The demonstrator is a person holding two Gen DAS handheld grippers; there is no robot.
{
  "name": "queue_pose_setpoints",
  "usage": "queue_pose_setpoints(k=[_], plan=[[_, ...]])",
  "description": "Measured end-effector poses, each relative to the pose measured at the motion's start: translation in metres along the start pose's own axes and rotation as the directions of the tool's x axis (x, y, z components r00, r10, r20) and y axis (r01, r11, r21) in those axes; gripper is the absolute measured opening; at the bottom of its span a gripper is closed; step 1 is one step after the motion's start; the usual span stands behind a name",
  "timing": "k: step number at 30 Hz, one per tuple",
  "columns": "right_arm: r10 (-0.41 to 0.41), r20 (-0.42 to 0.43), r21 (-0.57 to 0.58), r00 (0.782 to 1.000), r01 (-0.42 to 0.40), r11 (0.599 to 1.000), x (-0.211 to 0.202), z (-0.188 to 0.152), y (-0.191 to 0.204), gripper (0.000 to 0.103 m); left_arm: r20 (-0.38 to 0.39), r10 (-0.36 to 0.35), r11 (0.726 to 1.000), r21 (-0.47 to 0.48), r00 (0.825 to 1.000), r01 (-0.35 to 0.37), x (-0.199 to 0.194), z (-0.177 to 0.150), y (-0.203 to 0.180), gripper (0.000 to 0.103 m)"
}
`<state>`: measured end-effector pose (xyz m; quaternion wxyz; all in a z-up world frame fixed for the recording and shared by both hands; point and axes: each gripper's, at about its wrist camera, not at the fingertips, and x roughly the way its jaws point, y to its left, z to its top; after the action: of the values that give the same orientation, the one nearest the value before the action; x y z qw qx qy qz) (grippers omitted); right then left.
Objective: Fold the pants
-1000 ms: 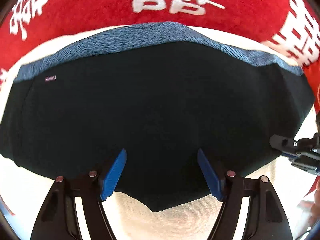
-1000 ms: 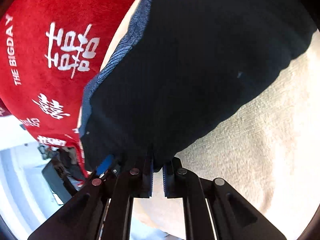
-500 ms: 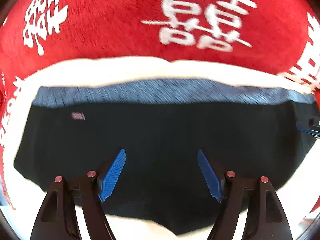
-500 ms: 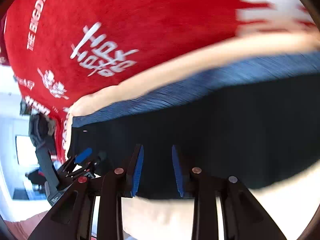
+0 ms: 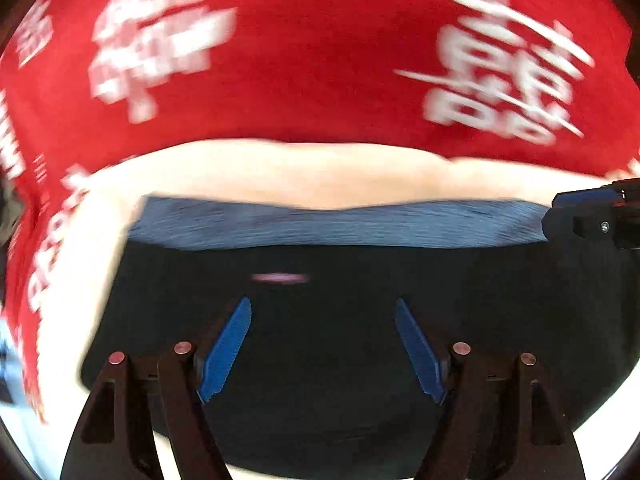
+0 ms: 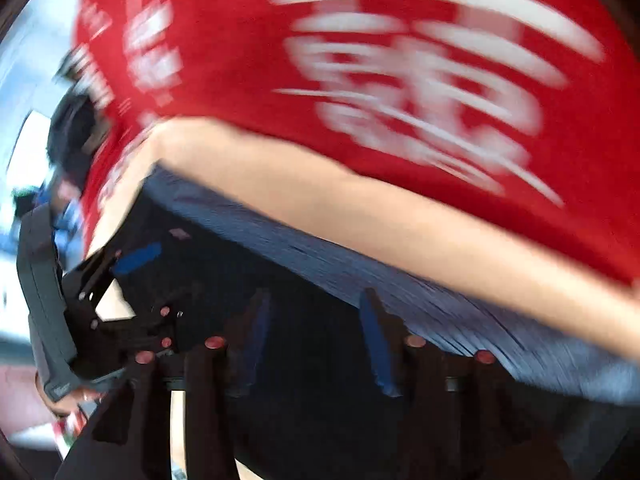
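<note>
With its blue pads spread wide and nothing between them, the left gripper [image 5: 323, 344] hangs over the dark pants [image 5: 320, 344], seemingly free of the cloth. The right gripper [image 6: 316, 344], jaws likewise parted and empty, hovers near the blue-grey waistband [image 6: 400, 280]. The pants lie folded into a compact block on a cream towel [image 5: 300, 172], probably laid as a clean work surface over the red blanket [image 5: 320, 60] with white characters. Both views are motion-blurred.
</note>
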<state>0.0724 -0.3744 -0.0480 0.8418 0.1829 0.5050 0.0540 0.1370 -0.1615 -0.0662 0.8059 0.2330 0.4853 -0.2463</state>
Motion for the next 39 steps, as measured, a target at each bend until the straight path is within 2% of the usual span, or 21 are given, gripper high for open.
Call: queue_pose_setpoints(k=[3, 4, 5, 6, 7, 10, 14, 15, 17, 20, 21, 22, 26, 28, 30, 33, 36, 38, 39], plan=[[0.076, -0.019, -0.061, 0.997, -0.077, 0.995, 0.027, 0.037, 0.040, 0.051, -0.031, 0.056, 0.992, -0.109, 0.998, -0.060, 0.008, -0.011, 0.058, 0.076], [0.106, -0.031, -0.081, 0.994, -0.109, 0.991, 0.041, 0.051, 0.056, 0.051, -0.051, 0.062, 0.988, -0.139, 0.997, -0.068, 0.013, -0.017, 0.073, 0.076], [0.124, -0.047, -0.096, 0.991, -0.128, 0.987, 0.050, 0.058, 0.068, 0.051, -0.057, 0.026, 0.984, -0.175, 0.998, -0.036, 0.020, -0.024, 0.086, 0.076], [0.130, -0.068, -0.116, 0.989, -0.137, 0.984, 0.067, 0.070, 0.083, 0.051, -0.040, 0.003, 0.980, -0.197, 0.999, -0.011, 0.023, -0.030, 0.093, 0.081], [0.127, -0.081, -0.136, 0.989, -0.137, 0.981, 0.081, 0.079, 0.095, 0.051, -0.035, 0.009, 0.980, -0.197, 0.999, -0.016, 0.024, -0.032, 0.096, 0.082], [0.106, -0.131, -0.172, 0.986, -0.128, 0.977, 0.118, 0.093, 0.120, 0.051, -0.006, -0.024, 0.977, -0.212, 1.000, 0.023, 0.027, -0.038, 0.100, 0.082], [0.072, -0.171, -0.216, 0.983, -0.109, 0.970, 0.147, 0.101, 0.141, 0.050, 0.021, -0.039, 0.974, -0.224, 0.999, 0.043, 0.025, -0.045, 0.104, 0.082], [0.057, -0.202, -0.226, 0.978, -0.103, 0.969, 0.155, 0.100, 0.145, 0.030, 0.028, -0.041, 0.974, -0.221, 0.999, 0.046, 0.025, -0.044, 0.100, 0.082], [0.024, -0.227, -0.249, 0.973, -0.082, 0.965, 0.161, 0.102, 0.154, 0.009, 0.031, -0.035, 0.975, -0.219, 0.999, 0.041, 0.023, -0.043, 0.099, 0.082], [0.033, -0.208, -0.241, 0.978, -0.084, 0.967, 0.155, 0.113, 0.164, 0.003, 0.044, 0.009, 0.965, -0.261, 0.999, 0.003, 0.020, -0.042, 0.110, 0.082], [0.055, -0.201, -0.214, 0.978, -0.099, 0.972, 0.158, 0.120, 0.167, 0.003, 0.040, 0.005, 0.961, -0.276, 0.999, 0.006, 0.024, -0.042, 0.114, 0.088], [0.062, -0.190, -0.192, 0.980, -0.099, 0.976, 0.161, 0.124, 0.166, 0.003, 0.029, 0.000, 0.956, -0.295, 1.000, 0.008, 0.030, -0.042, 0.118, 0.093], [0.038, -0.158, -0.114, 0.987, -0.056, 0.992, 0.163, 0.122, 0.162, 0.008, 0.019, 0.033, 0.968, -0.248, 0.999, -0.028, 0.026, -0.038, 0.115, 0.093], [0.045, -0.130, -0.118, 0.991, -0.061, 0.991, 0.139, 0.108, 0.158, 0.018, 0.010, 0.035, 0.973, -0.230, 0.999, -0.032, 0.021, -0.034, 0.114, 0.093], [0.009, -0.092, -0.134, 0.996, -0.022, 0.991, 0.108, 0.090, 0.143, 0.034, 0.024, 0.002, 0.974, -0.228, 1.000, 0.003, 0.013, -0.027, 0.109, 0.093], [-0.060, -0.041, -0.092, 0.997, 0.056, 0.994, 0.056, 0.053, 0.096, 0.035, 0.048, -0.064, 0.980, -0.185, 0.997, 0.072, 0.009, -0.005, 0.082, 0.093], [-0.111, -0.042, 0.056, 0.993, 0.113, 0.992, 0.016, 0.012, 0.030, 0.035, 0.059, -0.117, 0.986, -0.111, 0.991, 0.123, 0.022, 0.019, 0.035, 0.093], [-0.134, -0.051, 0.117, 0.990, 0.139, 0.983, 0.001, -0.010, 0.000, 0.035, 0.033, -0.113, 0.990, -0.087, 0.993, 0.115, 0.041, 0.028, 0.012, 0.093], [-0.165, -0.068, 0.145, 0.984, 0.174, 0.974, -0.007, -0.028, -0.020, 0.035, 0.013, -0.087, 0.992, -0.089, 0.996, 0.088, 0.052, 0.028, 0.001, 0.093]])
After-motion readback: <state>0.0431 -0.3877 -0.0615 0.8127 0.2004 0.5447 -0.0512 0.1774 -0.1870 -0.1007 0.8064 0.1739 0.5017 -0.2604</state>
